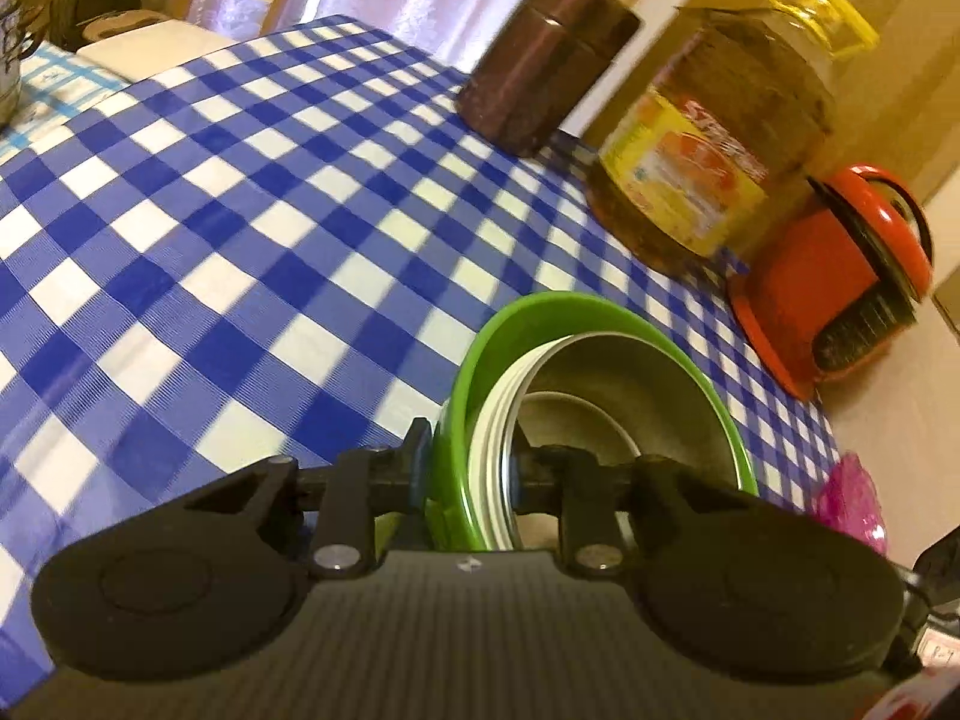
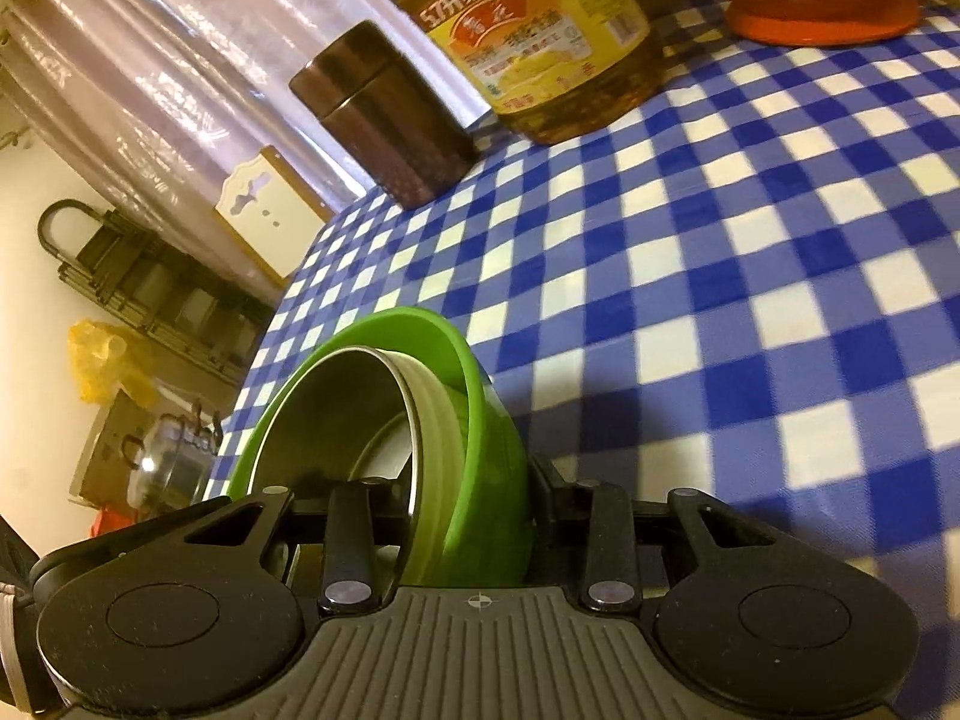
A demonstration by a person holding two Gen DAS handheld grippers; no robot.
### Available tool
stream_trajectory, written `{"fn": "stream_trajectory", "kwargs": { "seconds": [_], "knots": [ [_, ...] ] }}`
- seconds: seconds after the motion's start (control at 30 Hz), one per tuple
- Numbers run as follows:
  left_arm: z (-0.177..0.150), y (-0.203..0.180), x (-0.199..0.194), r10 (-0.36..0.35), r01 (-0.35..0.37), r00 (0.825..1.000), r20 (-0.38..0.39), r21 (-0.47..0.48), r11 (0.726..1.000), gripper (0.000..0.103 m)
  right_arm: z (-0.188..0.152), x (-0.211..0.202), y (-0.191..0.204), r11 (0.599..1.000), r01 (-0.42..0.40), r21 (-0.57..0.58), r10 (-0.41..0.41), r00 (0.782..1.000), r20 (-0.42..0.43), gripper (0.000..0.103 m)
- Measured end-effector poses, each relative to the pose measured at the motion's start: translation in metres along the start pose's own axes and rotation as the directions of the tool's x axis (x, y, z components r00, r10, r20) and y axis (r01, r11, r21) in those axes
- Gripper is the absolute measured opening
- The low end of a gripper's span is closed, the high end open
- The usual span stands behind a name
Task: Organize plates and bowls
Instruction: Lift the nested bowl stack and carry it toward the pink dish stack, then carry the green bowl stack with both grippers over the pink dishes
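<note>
Green bowl stack [image 1: 591, 324] [image 2: 462, 360] in both tongs [image 1: 471, 468] [image 2: 471, 504]; pot [image 2: 171, 462] only rightward

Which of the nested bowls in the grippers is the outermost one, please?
The green bowl: its bright rim rings the stack, with a white bowl and a steel bowl inside it.

The left tool [image 1: 468, 468] gripped the rim of a green bowl [image 1: 600, 312] with a steel bowl [image 1: 630, 384] nested inside, above the blue-checked table [image 1: 240, 210]. Beyond stood a dark canister [image 1: 546, 60], an oil bottle [image 1: 720, 150] and an orange appliance [image 1: 834, 276].
</note>
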State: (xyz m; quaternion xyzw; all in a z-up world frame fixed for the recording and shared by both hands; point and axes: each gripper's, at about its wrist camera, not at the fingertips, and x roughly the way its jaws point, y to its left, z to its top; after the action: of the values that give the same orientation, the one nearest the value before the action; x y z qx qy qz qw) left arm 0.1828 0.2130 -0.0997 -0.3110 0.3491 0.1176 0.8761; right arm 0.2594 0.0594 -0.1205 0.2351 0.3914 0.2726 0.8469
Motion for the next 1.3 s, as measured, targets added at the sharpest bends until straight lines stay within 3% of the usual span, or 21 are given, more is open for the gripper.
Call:
{"fn": "stream_trajectory", "kwargs": {
  "seconds": [0.3, 0.67, 0.93, 1.1, 1.3],
  "knots": [
    [-0.046, -0.058, -0.032, -0.058, 0.06, 0.998, -0.031, 0.059, 0.996, 0.021, -0.007, -0.072, -0.013, 0.997, 0.065, 0.03, -0.066, 0.997, 0.049, 0.035],
    [-0.121, -0.108, -0.045, -0.09, 0.109, 0.984, -0.153, 0.121, 0.987, 0.021, -0.057, -0.161, -0.072, 0.969, 0.17, 0.181, -0.182, 0.982, 0.052, 0.034],
    [-0.142, -0.125, -0.048, -0.092, 0.118, 0.979, -0.18, 0.141, 0.983, 0.021, -0.07, -0.189, -0.091, 0.966, 0.175, 0.192, -0.189, 0.98, 0.06, 0.034],
    [-0.144, -0.122, -0.047, -0.106, 0.125, 0.979, -0.172, 0.104, 0.987, 0.021, -0.073, -0.194, -0.096, 0.966, 0.175, 0.189, -0.192, 0.979, 0.072, 0.035],
    [-0.147, -0.124, -0.048, -0.106, 0.126, 0.983, -0.149, 0.126, 0.984, 0.02, -0.078, -0.195, -0.092, 0.973, 0.187, 0.138, -0.2, 0.976, 0.09, 0.035]
  ]
}}
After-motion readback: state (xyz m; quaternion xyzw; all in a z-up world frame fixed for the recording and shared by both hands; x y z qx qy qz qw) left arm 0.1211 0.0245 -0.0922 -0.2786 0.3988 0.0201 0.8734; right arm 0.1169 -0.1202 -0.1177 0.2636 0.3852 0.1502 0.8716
